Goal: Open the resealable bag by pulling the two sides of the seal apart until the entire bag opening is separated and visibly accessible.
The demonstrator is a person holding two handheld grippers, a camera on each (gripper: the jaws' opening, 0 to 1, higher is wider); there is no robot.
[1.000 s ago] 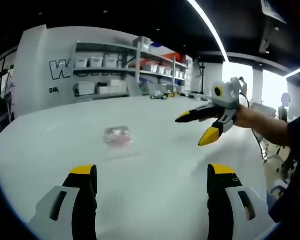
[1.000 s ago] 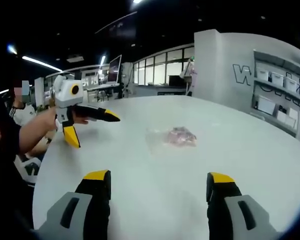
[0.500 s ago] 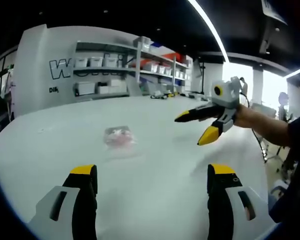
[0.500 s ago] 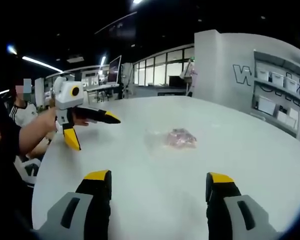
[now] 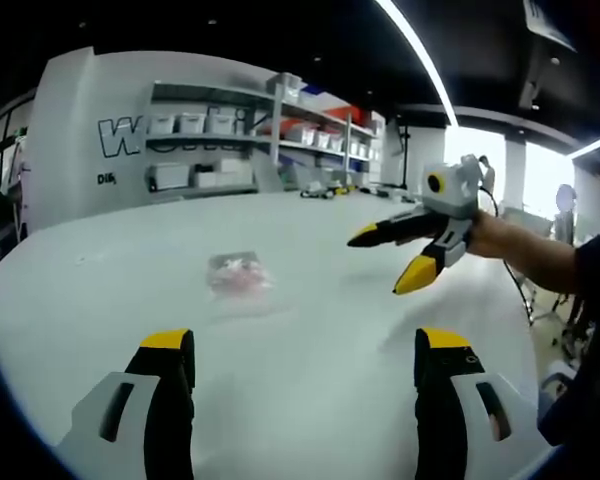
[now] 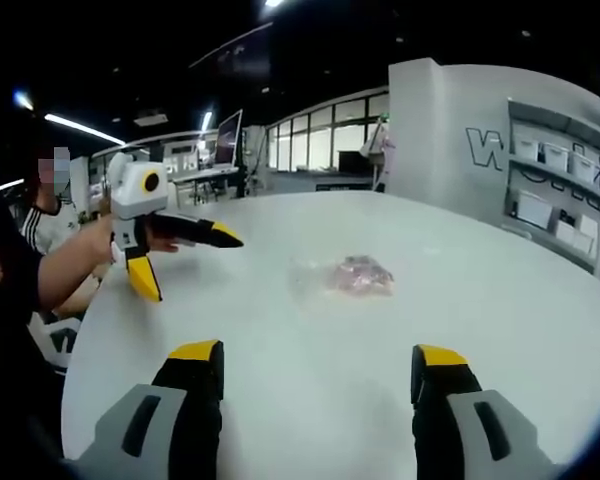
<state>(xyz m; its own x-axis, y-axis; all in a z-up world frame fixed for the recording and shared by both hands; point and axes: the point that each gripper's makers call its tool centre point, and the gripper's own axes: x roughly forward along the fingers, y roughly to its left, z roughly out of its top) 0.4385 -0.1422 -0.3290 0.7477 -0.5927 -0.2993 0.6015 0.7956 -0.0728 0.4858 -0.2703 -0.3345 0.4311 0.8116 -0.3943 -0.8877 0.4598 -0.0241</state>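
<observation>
Centrally, the resealable bag (image 5: 239,275) (image 6: 352,274) lies flat on the white table (image 5: 310,380) (image 6: 310,330), a clear pouch with a pinkish-red content bunched at one end; whether its seal is closed or parted cannot be told at this size. No gripper touches the bag. In the left gripper view the left gripper (image 5: 305,358) shows its two yellow-tipped black jaws spread wide apart above bare tabletop, with the bag well ahead of them and slightly toward the left jaw. In the same view the right gripper (image 5: 388,262), held by a hand (image 5: 495,235), hovers over the table to the right of the bag, jaws parted and holding nothing. In the right gripper view the right gripper (image 6: 318,368) likewise has its jaws spread wide, the bag lying ahead between their lines. There the left gripper (image 6: 192,264) enters from the left, jaws open and empty, well apart from the bag. Background: a wall shelving unit (image 5: 245,145) with pale bins, and ceiling strip lights (image 5: 420,55).
</observation>
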